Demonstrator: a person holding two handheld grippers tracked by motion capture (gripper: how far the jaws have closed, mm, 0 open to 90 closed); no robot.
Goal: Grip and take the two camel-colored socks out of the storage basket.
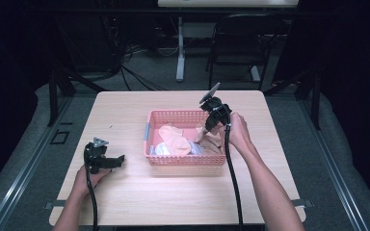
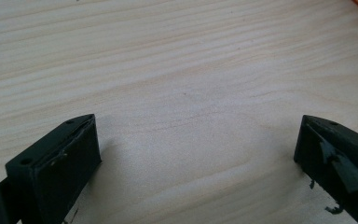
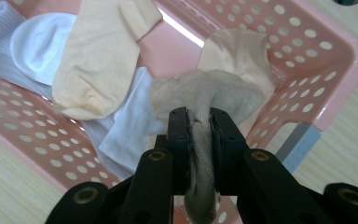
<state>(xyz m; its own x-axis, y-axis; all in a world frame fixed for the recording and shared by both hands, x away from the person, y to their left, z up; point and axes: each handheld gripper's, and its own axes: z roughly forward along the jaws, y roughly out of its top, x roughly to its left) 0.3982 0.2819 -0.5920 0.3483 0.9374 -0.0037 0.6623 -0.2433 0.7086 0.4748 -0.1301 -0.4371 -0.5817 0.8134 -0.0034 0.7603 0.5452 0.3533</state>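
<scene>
The pink basket [image 1: 185, 161] stands mid-tabletop [image 1: 183, 197] and its perforated walls block any level approach to what lies inside; entry is from above. Inside, a peach sock [image 3: 98, 60], a white sock [image 3: 39, 42] and striped cloth cover most of the floor, leaving a bare strip of pink along the far wall. The right tool [image 3: 200, 123], clamped on a beige sock [image 3: 214, 91], takes up the basket's right end. Left of the basket, the left tool [image 1: 107, 161] rests on the wood, jaws wide, with bare tabletop between them. The near strip and far edge of the tabletop lie free
</scene>
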